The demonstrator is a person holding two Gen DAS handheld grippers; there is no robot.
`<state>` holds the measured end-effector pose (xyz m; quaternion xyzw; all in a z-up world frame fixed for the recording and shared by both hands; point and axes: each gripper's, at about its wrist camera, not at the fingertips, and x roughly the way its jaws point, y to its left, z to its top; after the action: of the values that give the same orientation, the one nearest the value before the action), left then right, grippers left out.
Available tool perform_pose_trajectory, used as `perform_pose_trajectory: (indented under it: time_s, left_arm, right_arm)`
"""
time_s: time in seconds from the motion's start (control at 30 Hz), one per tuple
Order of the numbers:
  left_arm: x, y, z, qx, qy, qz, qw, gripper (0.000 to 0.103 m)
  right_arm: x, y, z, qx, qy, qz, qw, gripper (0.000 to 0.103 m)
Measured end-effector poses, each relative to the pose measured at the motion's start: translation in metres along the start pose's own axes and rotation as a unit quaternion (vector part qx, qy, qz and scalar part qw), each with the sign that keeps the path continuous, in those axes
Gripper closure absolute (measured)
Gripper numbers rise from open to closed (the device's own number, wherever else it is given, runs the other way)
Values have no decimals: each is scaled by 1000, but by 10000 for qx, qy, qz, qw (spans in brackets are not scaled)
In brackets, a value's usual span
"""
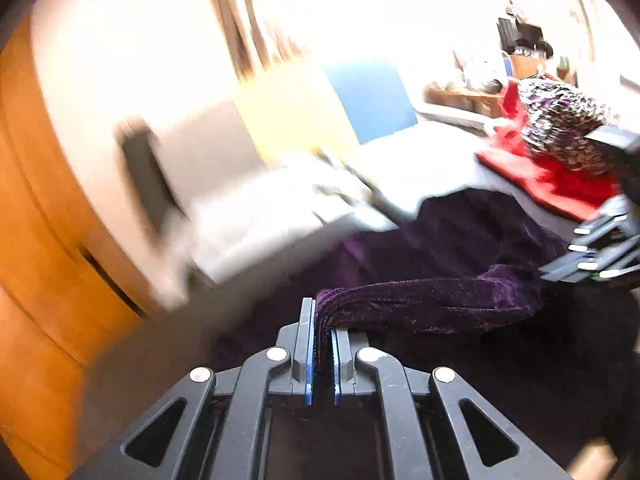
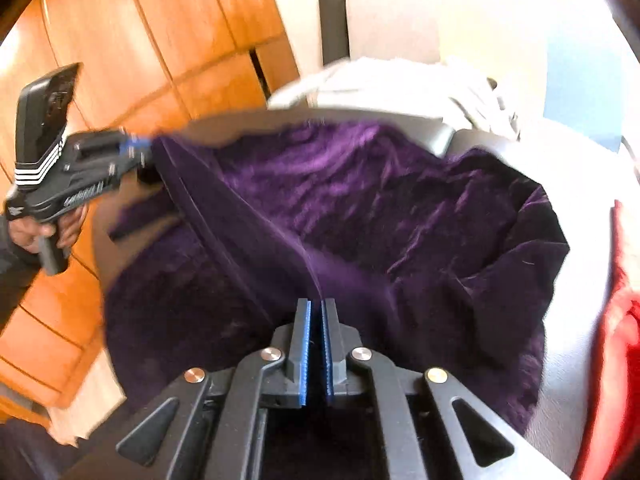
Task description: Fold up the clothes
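Both tilted downward, left gripper (image 1: 322, 320) fingers pinching purple garment (image 2: 360, 216) edge, right gripper (image 2: 316, 312) clamped on its fold

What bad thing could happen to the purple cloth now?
The left gripper pinches only a thin edge of the purple cloth, so it might slip out when lifted. The right gripper also holds just a fold. The hanging cloth could drag against the red garment nearby and mess it up.
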<state>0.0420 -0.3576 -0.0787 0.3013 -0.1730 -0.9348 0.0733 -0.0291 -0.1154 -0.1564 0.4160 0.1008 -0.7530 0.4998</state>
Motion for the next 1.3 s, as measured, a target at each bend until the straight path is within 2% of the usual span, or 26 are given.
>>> perform_pose_trajectory:
  time_s: [0.03,0.07,0.13,0.17,0.23,0.27,0.33,0.43,0.5,0.6,0.67,0.73,0.83,0.9,0.97,1.1,1.13,1.2,1.27,1.3]
  left_arm:
    - [-7,2,-1,94,-23,102,9999,95]
    - [-8,5,-9,107,147,-43,9998,88]
    - [-6,7,-34,32,584,-301,9978,83]
    - [-2,8,-52,-62,889,-412,9952,74]
    - [5,8,-87,-375,1442,-618,9869,64]
    - [9,8,-103,-585,1676,-706,9816,63]
    - [13,12,-124,-1124,1891,-775,9724,63]
    - [15,31,-139,-2107,1856,-820,9563,63]
    - [17,44,-140,-2626,1729,-761,9462,58]
    - [30,67,-139,-3138,1662,-549,9332,41]
    - [44,81,-142,-3299,1833,-419,9251,40]
    - [53,81,-135,-3067,1755,-371,9348,40]
    - [70,53,-110,-1942,1545,-484,9675,40]
    - [80,33,-97,-1230,1454,-652,9795,40]
    - [94,14,-89,-718,1510,-1046,9804,40]
    - [124,-3,-88,-216,1832,-1593,9698,41]
    - [125,-2,-88,-270,1850,-1704,9675,42]
    - [127,0,-88,-379,1886,-1925,9623,53]
    - [126,1,-88,-506,1931,-2092,9573,71]
    - [125,0,-87,-517,1920,-2061,9581,77]
  right_arm:
    - [-7,3,-5,3,-22,95,10000,99]
    - [-10,8,-12,-26,21,132,9999,98]
    - [-9,14,-30,33,309,321,9990,96]
    - [-8,14,-39,91,382,305,9988,96]
    - [-5,11,-57,299,604,286,9973,95]
    - [-4,7,-62,405,649,220,9968,95]
    - [-5,2,-66,565,647,63,9963,91]
    - [-10,-4,-60,702,466,-172,9963,88]
    - [-15,-6,-51,750,287,-274,9964,85]
    - [-11,-9,-39,786,167,-417,9959,84]
    - [-8,-9,-35,810,124,-501,9954,83]
    - [-5,-9,-35,831,108,-538,9950,83]
    - [2,-10,-35,793,200,-598,9949,83]
    - [4,-13,-35,776,260,-654,9945,83]
    - [3,-17,-34,726,250,-699,9946,83]
    - [-6,-26,-23,466,90,-963,9942,83]
    - [-9,-30,-18,360,16,-1036,9940,81]
    - [-13,-41,-9,152,-54,-1184,9928,78]
    - [-15,-52,0,-58,-143,-1254,9920,75]
    - [-14,-57,5,-174,-110,-1317,9911,74]
